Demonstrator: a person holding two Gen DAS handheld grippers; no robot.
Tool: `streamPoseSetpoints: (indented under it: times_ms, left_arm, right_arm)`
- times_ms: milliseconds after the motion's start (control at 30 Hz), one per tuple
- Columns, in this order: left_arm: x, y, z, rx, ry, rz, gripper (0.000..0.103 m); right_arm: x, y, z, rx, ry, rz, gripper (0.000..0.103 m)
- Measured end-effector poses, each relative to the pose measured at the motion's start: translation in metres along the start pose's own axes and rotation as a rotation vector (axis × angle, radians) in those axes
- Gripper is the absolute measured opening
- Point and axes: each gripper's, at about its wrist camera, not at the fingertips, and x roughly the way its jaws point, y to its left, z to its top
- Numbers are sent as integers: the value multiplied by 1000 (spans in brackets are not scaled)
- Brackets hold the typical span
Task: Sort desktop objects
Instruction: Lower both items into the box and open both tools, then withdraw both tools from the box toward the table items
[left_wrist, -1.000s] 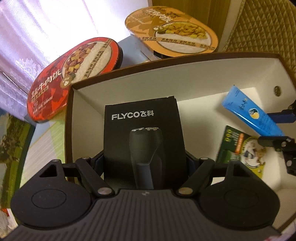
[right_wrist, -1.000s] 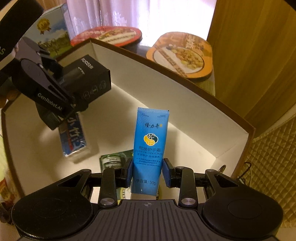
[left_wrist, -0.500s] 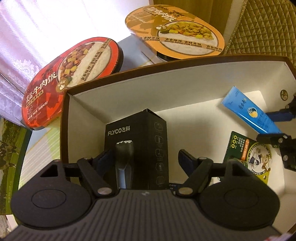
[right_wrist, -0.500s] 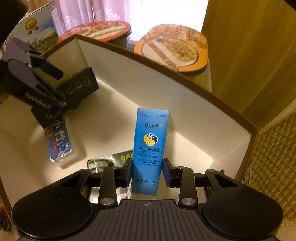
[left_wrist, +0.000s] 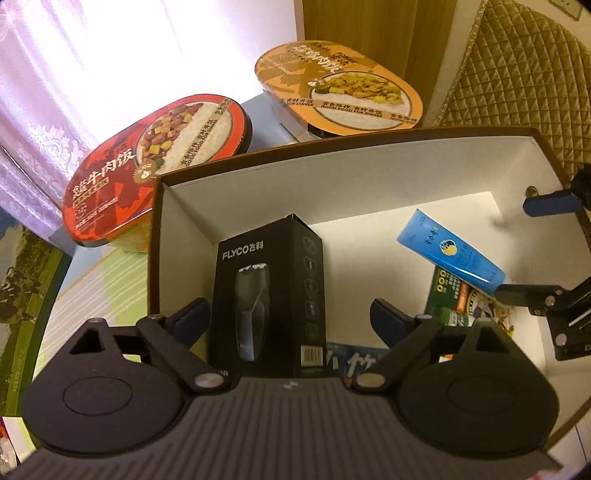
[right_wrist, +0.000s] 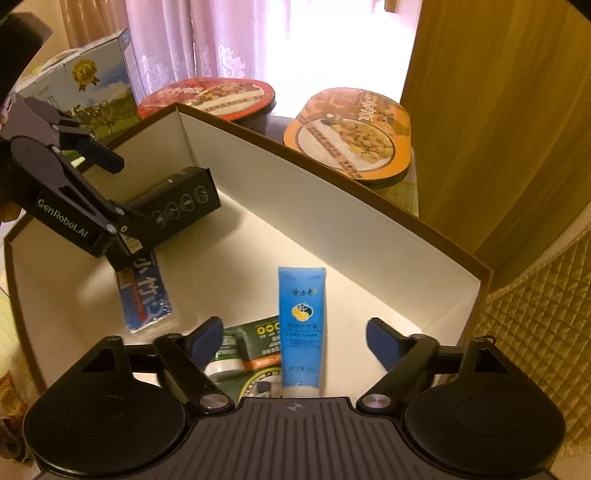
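A black FLYCO shaver box (left_wrist: 267, 295) stands tilted in the left end of the brown, white-lined carton (left_wrist: 369, 184), over a blue pack (left_wrist: 354, 360). My left gripper (left_wrist: 290, 308) is open, with its fingers spread clear of both sides of the shaver box. A blue hand-cream tube (right_wrist: 302, 325) lies on the carton floor, partly over a green packet (right_wrist: 262, 350). Above the tube my right gripper (right_wrist: 295, 326) is open and touches nothing. In the right wrist view the shaver box (right_wrist: 177, 206) leans against the carton's back wall (right_wrist: 295, 192).
A red ready-meal bowl (left_wrist: 155, 162) and an orange one (left_wrist: 340, 88) sit just behind the carton. A milk carton case (right_wrist: 81, 88) stands at the far left. A quilted chair back (left_wrist: 517, 74) and a wooden panel (right_wrist: 498, 110) close in the right side.
Both grippers have opened. The shaver box and the tube have been let go and now rest in the carton. Both grippers have drawn back a little.
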Motion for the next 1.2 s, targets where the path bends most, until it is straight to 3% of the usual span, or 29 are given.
streamPoseSetpoints:
  times_ms: [167,433,967,1200]
  left_arm:
    - [-17,-1,-10,4,-20,10,94]
    - [-50,-4,-29,-27,-50,18,99]
    - [-108,-12,-81,-59,-117,37,99]
    - [-135,-17,-108,-66,-144,2,99]
  right_arm:
    - [-19,7,-6,11,-35,-1,101]
    - [-46,19,-16,78,-63,-8,101]
    - [-105,61,-42,147,-152,-51,101]
    - [-124,87,-59,153,-182,-69,101]
